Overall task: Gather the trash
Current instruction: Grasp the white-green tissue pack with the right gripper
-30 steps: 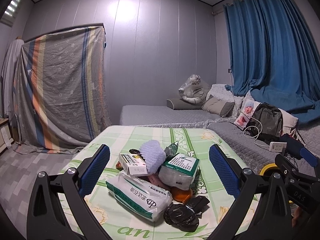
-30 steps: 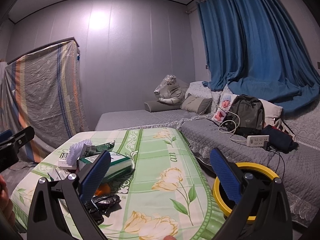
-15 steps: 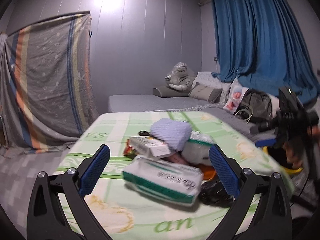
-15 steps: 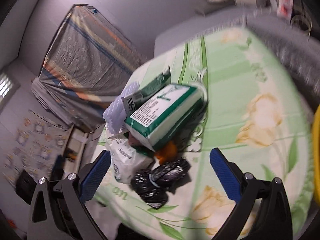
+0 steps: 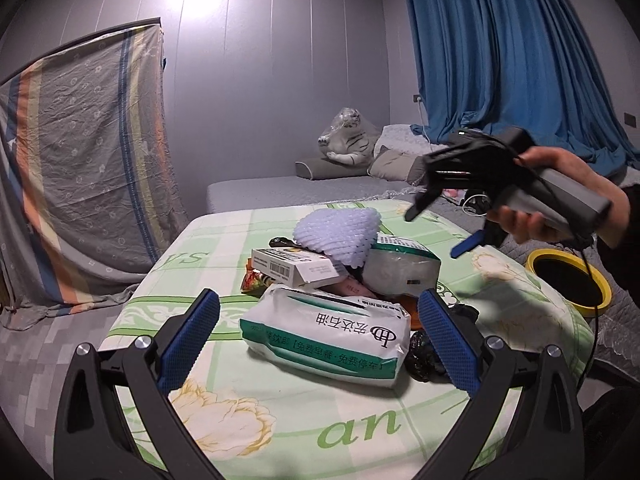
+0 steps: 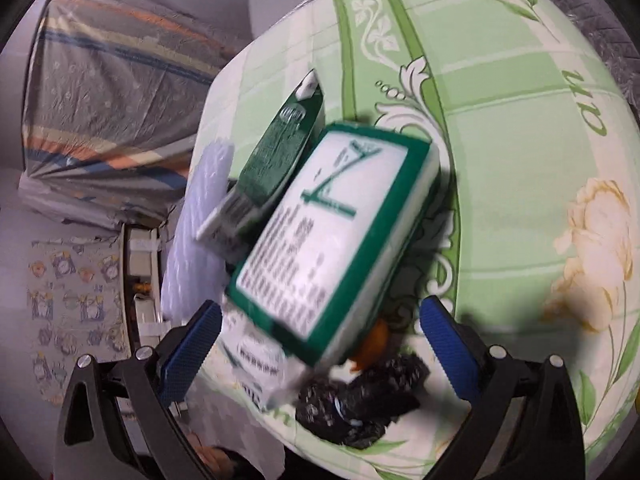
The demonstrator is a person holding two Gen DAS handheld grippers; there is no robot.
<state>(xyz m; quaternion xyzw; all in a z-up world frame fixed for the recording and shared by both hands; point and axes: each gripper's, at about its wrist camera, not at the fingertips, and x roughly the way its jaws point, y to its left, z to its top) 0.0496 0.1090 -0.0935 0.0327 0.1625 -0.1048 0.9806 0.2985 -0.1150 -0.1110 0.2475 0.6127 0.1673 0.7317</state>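
Note:
A pile of trash lies on the green floral table (image 5: pixel 248 412): a white and green tissue pack (image 5: pixel 326 334) in front, a second tissue pack (image 5: pixel 402 268) (image 6: pixel 332 240), a white carton (image 5: pixel 294 266), a white foam net (image 5: pixel 336 232) (image 6: pixel 192 224), a dark green pouch (image 6: pixel 280 152), an orange wrapper (image 6: pixel 372 344) and a black bag (image 5: pixel 422 354) (image 6: pixel 360 404). My left gripper (image 5: pixel 318 342) is open, just short of the front tissue pack. My right gripper (image 6: pixel 320 348) (image 5: pixel 434 228) is open, hovering above the second tissue pack.
A yellow-rimmed bin (image 5: pixel 568 278) stands right of the table. A grey bed with pillows and a plush tiger (image 5: pixel 348 142) is behind. A striped sheet (image 5: pixel 80 160) hangs at left, blue curtains (image 5: pixel 500 52) at right.
My right gripper swung from beside the table to above the pile and now looks down on the tissue pack. My left gripper moved closer to the front tissue pack.

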